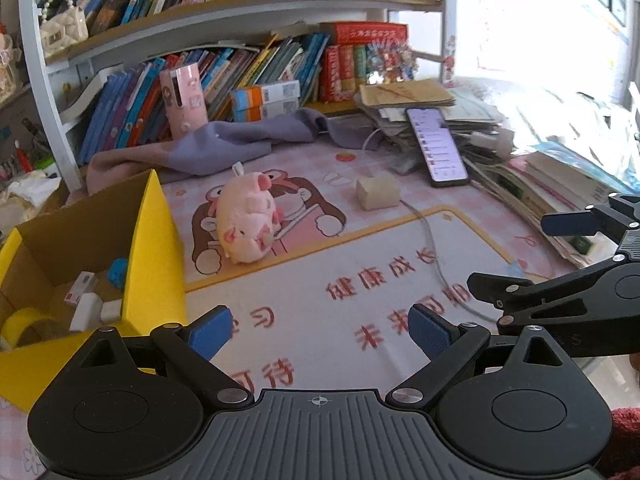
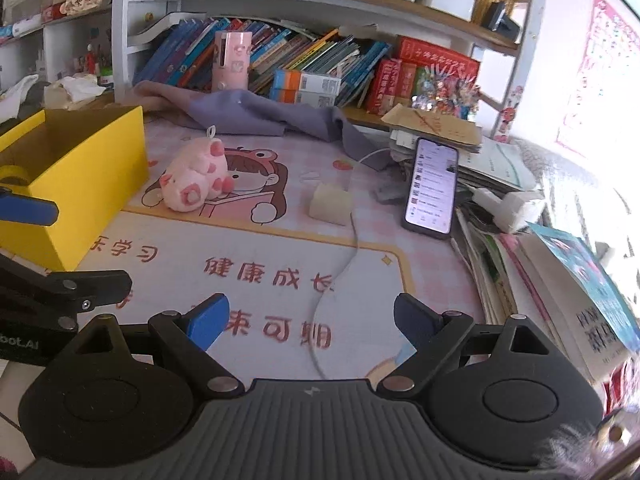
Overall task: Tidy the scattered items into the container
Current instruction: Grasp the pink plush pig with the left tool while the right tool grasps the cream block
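Both the left gripper (image 1: 322, 330) and right gripper (image 2: 312, 320) gape wide, holding nothing. Mid-frame, the desk mat (image 2: 248, 256) reads "健康成长"; pink pig (image 2: 195, 179) lies above, beside the yellow box (image 2: 86, 172).

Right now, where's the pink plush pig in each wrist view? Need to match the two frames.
Left wrist: pink plush pig sits left of centre on the desk mat, just right of the yellow box.
Right wrist: pink plush pig is upper left of centre, again right of the yellow box.
Shared landmark: the lit phone leaning on the paper stack, right of the pig in both.
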Tool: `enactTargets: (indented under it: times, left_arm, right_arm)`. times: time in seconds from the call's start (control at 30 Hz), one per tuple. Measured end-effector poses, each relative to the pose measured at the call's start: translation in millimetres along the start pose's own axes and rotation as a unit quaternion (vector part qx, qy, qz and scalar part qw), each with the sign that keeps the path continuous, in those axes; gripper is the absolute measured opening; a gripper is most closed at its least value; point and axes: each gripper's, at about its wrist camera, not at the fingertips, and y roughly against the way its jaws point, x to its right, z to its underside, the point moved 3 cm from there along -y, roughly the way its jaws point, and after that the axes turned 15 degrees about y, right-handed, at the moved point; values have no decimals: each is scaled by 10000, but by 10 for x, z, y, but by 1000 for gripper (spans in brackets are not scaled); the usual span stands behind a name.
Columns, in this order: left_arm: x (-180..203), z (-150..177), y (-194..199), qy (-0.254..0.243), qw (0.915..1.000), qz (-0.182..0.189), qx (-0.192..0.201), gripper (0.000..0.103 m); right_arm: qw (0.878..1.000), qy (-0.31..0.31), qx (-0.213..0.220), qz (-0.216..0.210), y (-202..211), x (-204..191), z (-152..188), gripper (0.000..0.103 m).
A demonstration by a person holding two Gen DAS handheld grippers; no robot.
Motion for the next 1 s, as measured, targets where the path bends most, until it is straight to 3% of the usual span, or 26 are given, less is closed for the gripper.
enactTargets:
  times: [0.57,0.77,1.0]
  left_arm:
    - [58,-693,-892,557,9935,-987,28,96]
    - [-51,-864,-1274,686,9893,-1288,-74,96]
    - [-180,-954,-1676,748,9841,-1583,-305,96]
  right_arm:
    - [9962,246,58,-830,-1026,606,-471,89]
    - [9966,54,-22,-827,-1448,792,-622,89]
    - [9955,358,-87,-871,-1892,749,-751,89]
